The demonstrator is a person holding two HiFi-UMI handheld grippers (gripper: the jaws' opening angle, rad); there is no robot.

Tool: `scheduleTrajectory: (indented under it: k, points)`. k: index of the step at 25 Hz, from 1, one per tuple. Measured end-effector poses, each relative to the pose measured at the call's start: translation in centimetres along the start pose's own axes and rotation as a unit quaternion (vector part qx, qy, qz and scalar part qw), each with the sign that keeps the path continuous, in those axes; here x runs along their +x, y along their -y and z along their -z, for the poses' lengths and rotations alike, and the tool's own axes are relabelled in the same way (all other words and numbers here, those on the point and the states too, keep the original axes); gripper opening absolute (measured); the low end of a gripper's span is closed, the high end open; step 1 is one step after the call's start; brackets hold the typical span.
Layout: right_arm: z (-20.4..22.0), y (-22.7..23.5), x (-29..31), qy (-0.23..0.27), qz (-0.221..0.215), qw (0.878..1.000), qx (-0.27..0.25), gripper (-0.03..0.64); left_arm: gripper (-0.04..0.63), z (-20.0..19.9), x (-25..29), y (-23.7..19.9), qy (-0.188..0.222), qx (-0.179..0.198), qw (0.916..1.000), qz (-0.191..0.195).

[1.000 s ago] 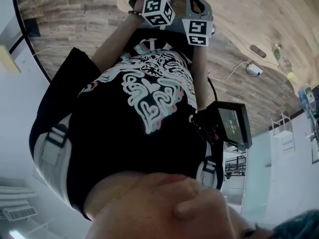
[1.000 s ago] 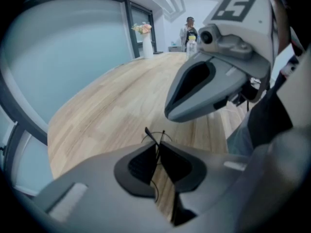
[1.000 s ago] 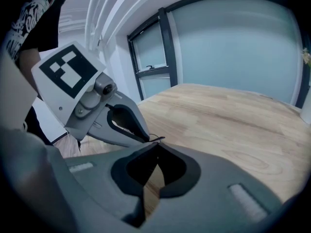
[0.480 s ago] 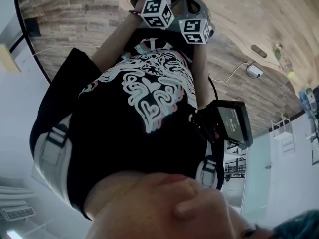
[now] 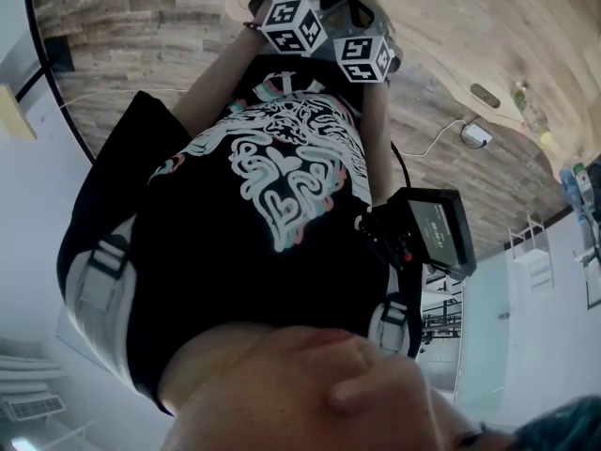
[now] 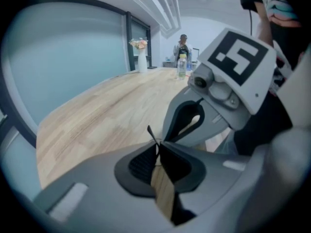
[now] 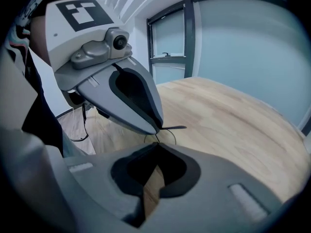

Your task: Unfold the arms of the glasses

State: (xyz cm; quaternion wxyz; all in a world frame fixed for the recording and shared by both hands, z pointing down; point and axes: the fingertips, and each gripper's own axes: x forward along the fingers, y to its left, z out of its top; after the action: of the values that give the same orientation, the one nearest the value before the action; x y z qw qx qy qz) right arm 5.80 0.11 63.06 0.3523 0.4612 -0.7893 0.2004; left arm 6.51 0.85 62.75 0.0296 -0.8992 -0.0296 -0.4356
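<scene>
**Black wire glasses (image 7: 167, 128) pinched from both sides**

Held up off the wooden table (image 6: 97, 115), close in front of the person's chest. Left gripper (image 6: 156, 148) pressed together on a thin black arm, with its end poking up out of the tips. Right gripper (image 7: 156, 147) likewise closed, nipping the frame, with a wire rim looping out just past the tips. Tips of both almost touching; marker cubes (image 5: 293, 24) side by side in the head view.

Glasses (image 7: 176, 127): thin black wire frame, one arm jutting sideways.
</scene>
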Motion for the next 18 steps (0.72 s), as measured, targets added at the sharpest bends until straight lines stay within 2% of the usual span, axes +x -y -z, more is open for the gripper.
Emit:
scheduleTrajectory:
  k: [6,12,15,18]
  points:
    - [0.0,0.5,0.3,-0.011,0.009,1.000,0.005,0.000,0.012,-0.9,-1.6,-1.2,0.039,-0.038,0.9983,-0.020]
    - [0.2,0.9,0.6,-0.017,0.013,1.000,0.015,0.000,0.012,-1.4,-4.4,-3.0,0.073,-0.077,0.9930,-0.051]
    - [0.3,1.1,1.1,-0.023,0.012,1.000,0.017,0.000,0.009,-1.0,-5.6,-4.2,0.088,-0.112,0.9876,-0.066]
    - [0.6,1.3,1.4,-0.031,0.013,0.999,0.021,0.000,0.008,-0.5,-6.6,-5.6,0.107,-0.163,0.9776,-0.080]
